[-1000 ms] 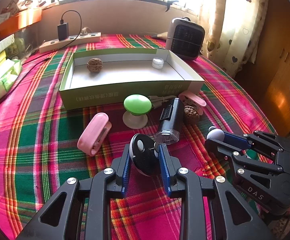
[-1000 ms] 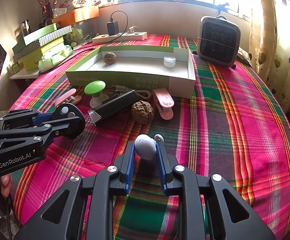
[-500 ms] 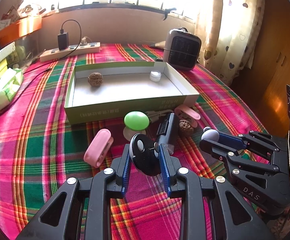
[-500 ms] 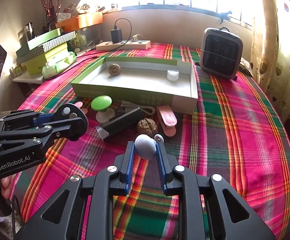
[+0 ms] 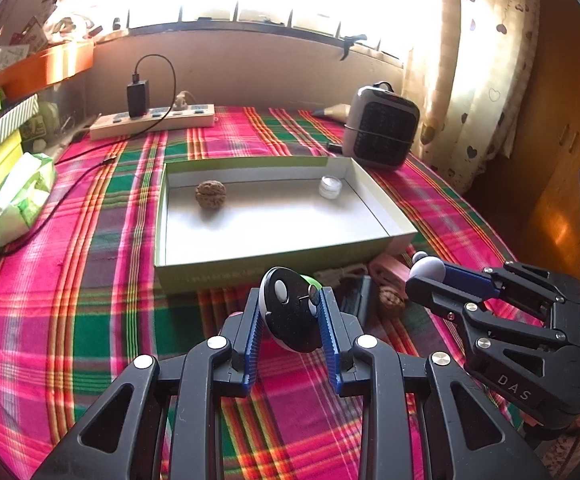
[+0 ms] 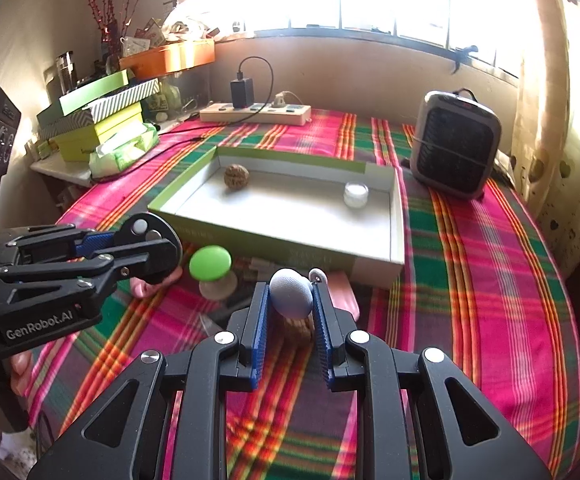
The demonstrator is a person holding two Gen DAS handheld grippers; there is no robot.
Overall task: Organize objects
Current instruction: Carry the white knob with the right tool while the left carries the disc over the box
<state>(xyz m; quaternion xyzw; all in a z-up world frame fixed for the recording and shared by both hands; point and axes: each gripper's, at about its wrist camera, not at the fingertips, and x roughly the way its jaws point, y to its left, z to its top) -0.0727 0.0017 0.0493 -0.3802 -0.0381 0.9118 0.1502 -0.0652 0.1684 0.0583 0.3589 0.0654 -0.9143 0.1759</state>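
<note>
Left gripper [image 5: 290, 312] clamps black round remote [image 5: 288, 310]; right gripper [image 6: 290, 300] clamps grey-blue ball [image 6: 291, 293], both above plaid tablecloth [image 6: 490, 280]. Behind: green tray [image 6: 274, 246] with walnut [image 6: 236, 176], small jar [image 6: 355, 195]; power strip [image 6: 256, 114], heater [image 6: 454, 144], bright window, curtain [image 5: 470, 80] right.

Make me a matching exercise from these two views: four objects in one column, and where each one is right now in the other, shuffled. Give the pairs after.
Objects
1. black round remote
2. grey-blue egg-shaped object
3. small white jar
4. green mushroom-shaped object

Places
A. on the plaid cloth, in front of the box
B. inside the box, near its right wall
C. between the fingers of the left gripper
D. between the fingers of the right gripper

Pairs: 1-C, 2-D, 3-B, 4-A
</note>
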